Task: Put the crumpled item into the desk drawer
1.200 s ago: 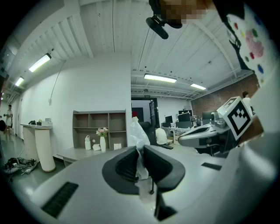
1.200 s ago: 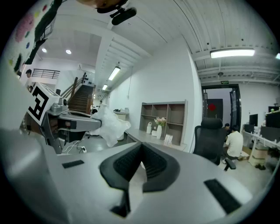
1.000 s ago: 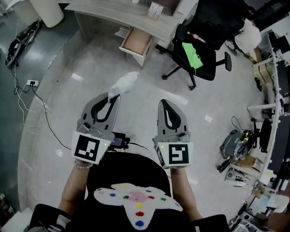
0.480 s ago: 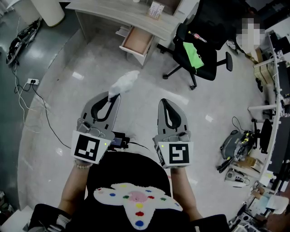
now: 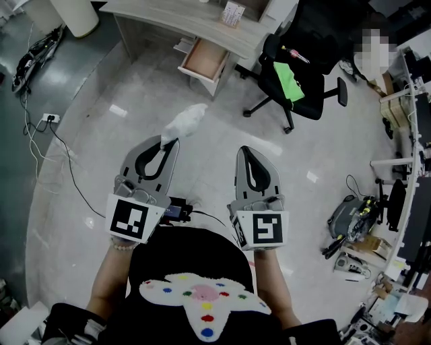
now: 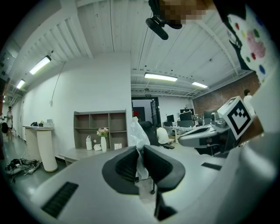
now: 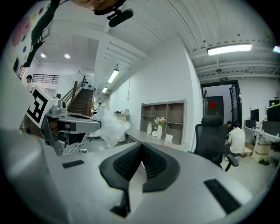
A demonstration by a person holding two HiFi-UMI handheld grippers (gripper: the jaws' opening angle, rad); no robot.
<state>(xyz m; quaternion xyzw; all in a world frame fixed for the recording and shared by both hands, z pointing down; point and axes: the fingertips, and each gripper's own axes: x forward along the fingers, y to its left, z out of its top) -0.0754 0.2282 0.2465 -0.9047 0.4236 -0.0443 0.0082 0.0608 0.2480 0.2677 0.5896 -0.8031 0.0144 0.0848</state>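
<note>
**Q:** Tool states?

**A:** Left tool (image 5: 169, 142): jaws nearly closed, pinching a fold of the crumpled item (image 5: 186, 122). The item is a thin, white, plastic-looking wad that billows out past the tips. Right tool (image 5: 248, 152): jaws together with nothing between them, held level beside the left tool and apart from it.

**Q:** Step in hand?

**A:** I judge it to be the carry. The item is gripped and well above the floor. The drawer (image 5: 201, 60) stands pulled open under the desk (image 5: 161, 15), well ahead of me, and looks empty. Nothing is deposited yet.

**Q:** Next move?

**A:** I need to walk forward over bare floor and bring the left tool above the open drawer. Then I lower it until the wad sits within the drawer walls, and release. The grip is on a thin edge only, so I go steadily. The office chair (image 5: 296, 77) sits right of the drawer, off my line.

**Q:** Any writing?

**A:** Only the black-and-white square markers on the tool cubes, which carry no words. A small card (image 5: 231, 15) on the desk has print too small to read.
</note>
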